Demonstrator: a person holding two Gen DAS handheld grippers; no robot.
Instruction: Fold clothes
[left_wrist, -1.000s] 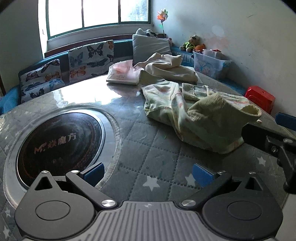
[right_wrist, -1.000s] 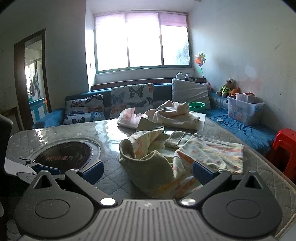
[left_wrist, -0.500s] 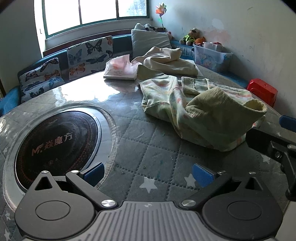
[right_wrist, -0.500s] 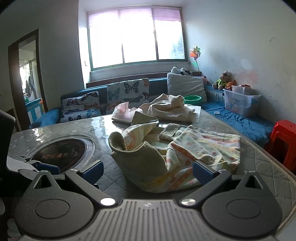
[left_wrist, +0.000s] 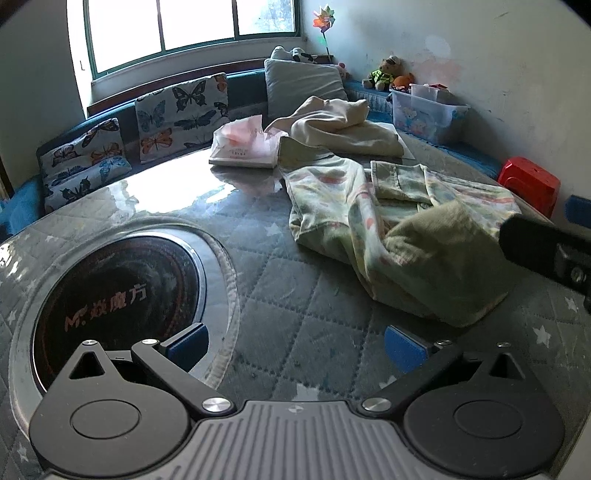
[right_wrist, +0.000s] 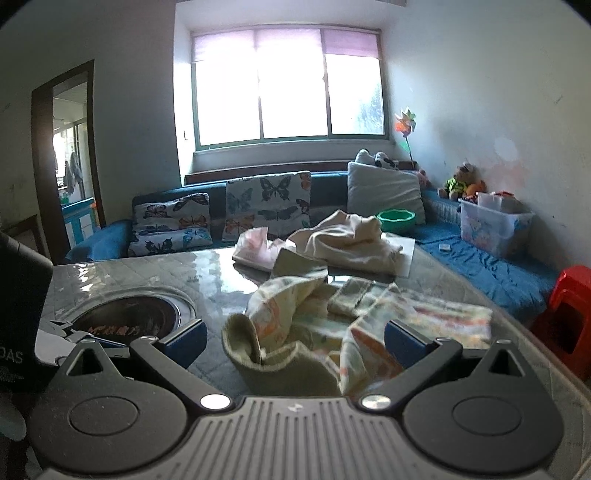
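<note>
A crumpled pale green garment with orange and pastel prints (left_wrist: 399, 229) (right_wrist: 332, 325) lies on the quilted table, one sleeve cuff standing up toward me. Behind it a cream garment (left_wrist: 340, 125) (right_wrist: 351, 240) sits bunched at the table's far side. My left gripper (left_wrist: 295, 343) is open over bare table, left of and short of the printed garment. My right gripper (right_wrist: 295, 339) is open just in front of the garment's raised cuff, nothing between its fingers. The right gripper's black body shows at the right edge of the left wrist view.
A round black cooktop (left_wrist: 110, 295) is set into the table (left_wrist: 280, 280) on the left. A pink and white bag (left_wrist: 243, 144) lies at the far side. Beyond are a blue sofa with butterfly cushions (left_wrist: 181, 110), a plastic storage box (left_wrist: 428, 114) and a red stool (left_wrist: 528, 184).
Both grippers have shifted slightly over the table, both still open. In the right wrist view the camera has tilted up and the printed garment sits closer between the fingers.
</note>
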